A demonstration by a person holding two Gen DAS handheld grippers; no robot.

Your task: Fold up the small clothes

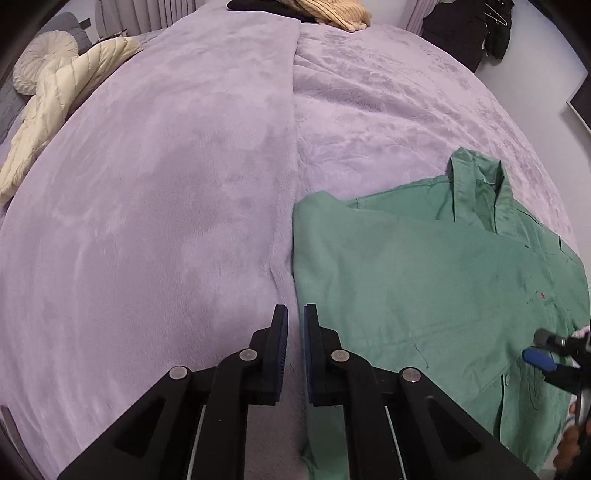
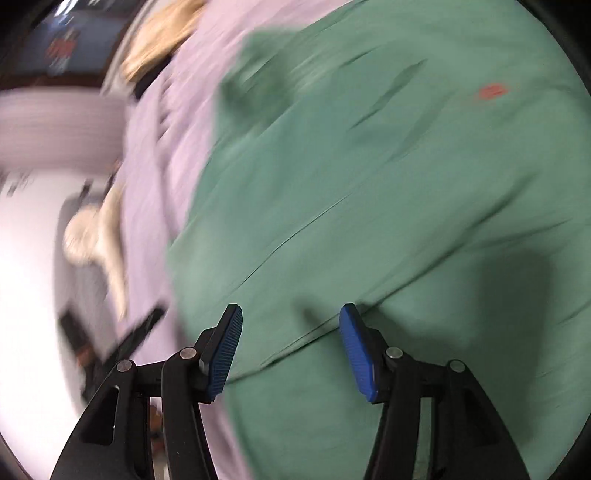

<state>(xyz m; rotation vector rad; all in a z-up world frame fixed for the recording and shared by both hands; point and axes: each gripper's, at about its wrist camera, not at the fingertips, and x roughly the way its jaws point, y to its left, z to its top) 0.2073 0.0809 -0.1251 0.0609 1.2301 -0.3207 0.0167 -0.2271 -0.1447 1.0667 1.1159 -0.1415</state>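
Observation:
A green collared shirt lies partly folded on the lilac blanket, collar toward the far right. My left gripper hovers at the shirt's left edge, jaws nearly together with a narrow gap and nothing between them. My right gripper is open and empty just above the green shirt, which fills that blurred view; a small red logo shows on it. The right gripper's blue tip also shows at the right edge of the left wrist view.
A cream quilted jacket and a round pillow lie at the far left. A tan knit and a dark garment lie at the far edge. Dark clothes hang at the far right.

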